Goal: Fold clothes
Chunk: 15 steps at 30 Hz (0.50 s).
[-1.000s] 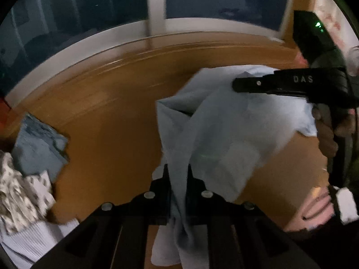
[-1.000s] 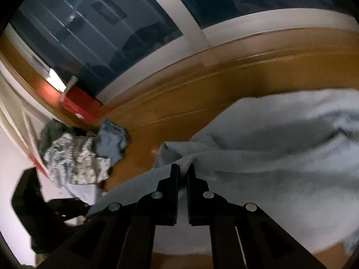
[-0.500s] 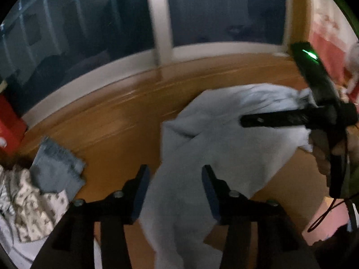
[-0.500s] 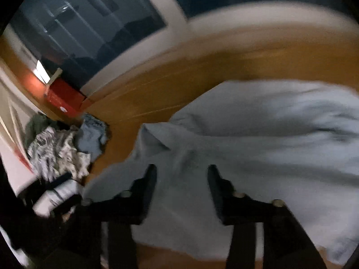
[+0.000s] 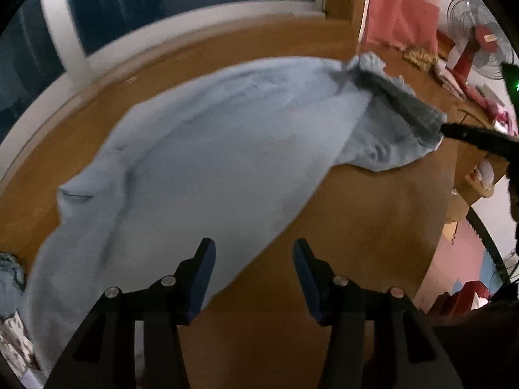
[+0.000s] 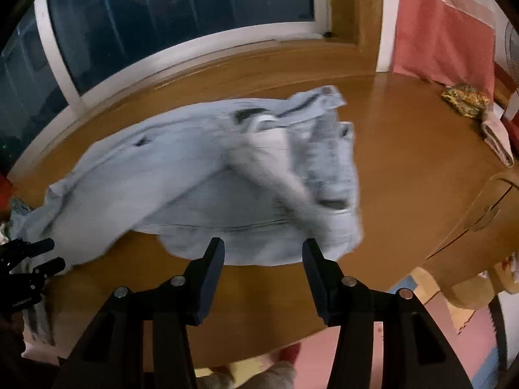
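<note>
Two grippers, both wide open, nothing held. Left gripper hovers over near edge of pale blue jeans, left finger above fabric, right finger above bare wooden table. Jeans spread flat along table, waistband end toward right, blurred. Right gripper sits just short of jeans waistband area, above table. Window behind table. Patterned clothes at left edge. Red fan far right.
</note>
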Motion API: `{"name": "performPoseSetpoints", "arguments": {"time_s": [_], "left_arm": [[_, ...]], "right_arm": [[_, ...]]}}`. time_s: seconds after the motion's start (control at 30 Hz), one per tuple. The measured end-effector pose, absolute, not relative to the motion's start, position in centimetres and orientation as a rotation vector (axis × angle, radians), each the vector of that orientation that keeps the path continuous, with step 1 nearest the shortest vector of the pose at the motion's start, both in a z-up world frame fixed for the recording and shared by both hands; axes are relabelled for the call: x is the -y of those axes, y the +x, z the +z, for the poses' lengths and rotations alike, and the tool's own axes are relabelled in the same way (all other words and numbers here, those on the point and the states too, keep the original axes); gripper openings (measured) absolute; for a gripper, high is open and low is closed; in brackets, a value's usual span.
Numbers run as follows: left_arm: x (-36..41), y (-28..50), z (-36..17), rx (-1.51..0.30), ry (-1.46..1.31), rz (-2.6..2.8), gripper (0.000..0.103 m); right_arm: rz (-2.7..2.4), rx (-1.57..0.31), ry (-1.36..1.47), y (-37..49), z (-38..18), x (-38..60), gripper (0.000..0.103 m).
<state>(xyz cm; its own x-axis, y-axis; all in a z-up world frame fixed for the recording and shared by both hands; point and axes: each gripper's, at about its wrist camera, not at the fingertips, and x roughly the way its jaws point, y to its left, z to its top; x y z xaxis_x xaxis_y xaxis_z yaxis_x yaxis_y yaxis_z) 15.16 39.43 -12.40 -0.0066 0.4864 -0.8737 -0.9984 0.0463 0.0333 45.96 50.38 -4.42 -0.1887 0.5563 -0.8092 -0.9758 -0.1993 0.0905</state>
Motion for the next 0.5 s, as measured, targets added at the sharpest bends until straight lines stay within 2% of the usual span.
{"name": "performPoseSetpoints", "arguments": {"time_s": [0.33,0.5], "left_arm": [[-42.9,18.5,-15.2,-0.891,-0.908,1.556,0.047],[-44.2,19.3,-16.1,-0.918,-0.916,1.616,0.047]], "right_arm": [[1.926,-0.517,-1.018,46.3,-6.5,-54.2,0.05],[1.993,-0.46,-1.167,46.5,-8.4,-55.8,0.05]]}}
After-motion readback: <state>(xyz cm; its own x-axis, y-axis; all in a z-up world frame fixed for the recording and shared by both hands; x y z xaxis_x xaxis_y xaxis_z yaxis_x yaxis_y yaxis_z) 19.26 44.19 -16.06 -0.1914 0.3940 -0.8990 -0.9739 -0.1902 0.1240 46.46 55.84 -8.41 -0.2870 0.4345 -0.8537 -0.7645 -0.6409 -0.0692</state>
